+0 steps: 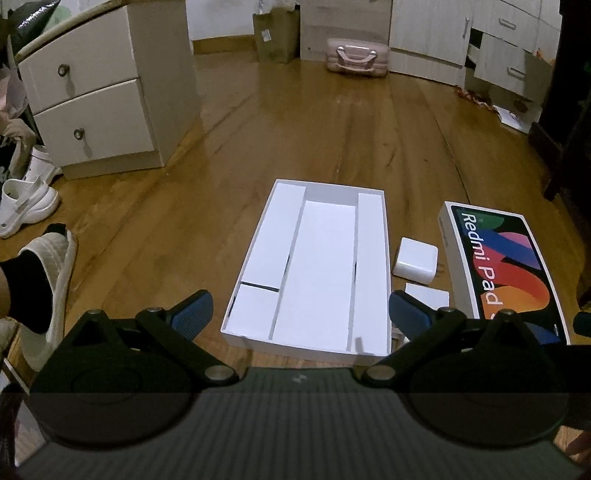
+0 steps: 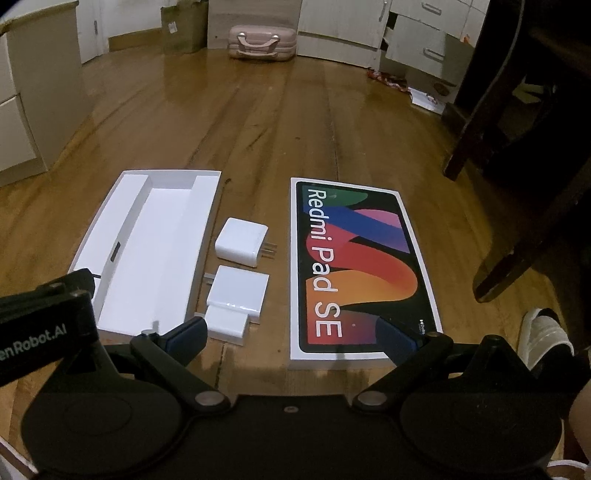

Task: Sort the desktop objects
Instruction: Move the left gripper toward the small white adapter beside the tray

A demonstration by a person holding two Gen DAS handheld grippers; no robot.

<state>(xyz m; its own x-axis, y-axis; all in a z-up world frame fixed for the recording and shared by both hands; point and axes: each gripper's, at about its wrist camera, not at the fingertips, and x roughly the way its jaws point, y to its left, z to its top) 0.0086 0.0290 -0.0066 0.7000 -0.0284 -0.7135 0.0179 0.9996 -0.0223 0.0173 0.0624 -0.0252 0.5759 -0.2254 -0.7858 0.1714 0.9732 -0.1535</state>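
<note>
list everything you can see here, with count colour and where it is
box tray: 1, white, open and empty on the floor, left of the chargers
chargers: 3, white, in a row on the floor between tray and lid
box lid: 1, white rim with a colourful print reading Redmi Pad SE, on the floor to the right
floor: 1, brown wood, under everything
suitcase: 1, pink, lying at the far wall
paper bag: 1, brown, left of the suitcase
drawer unit: 1, cream, two drawers, far left
shoes: white, beside the drawer unit, count unclear
left gripper: 1, black with blue pads, open above the tray
right gripper: 1, black with blue pads, open above the near chargers and lid
</note>
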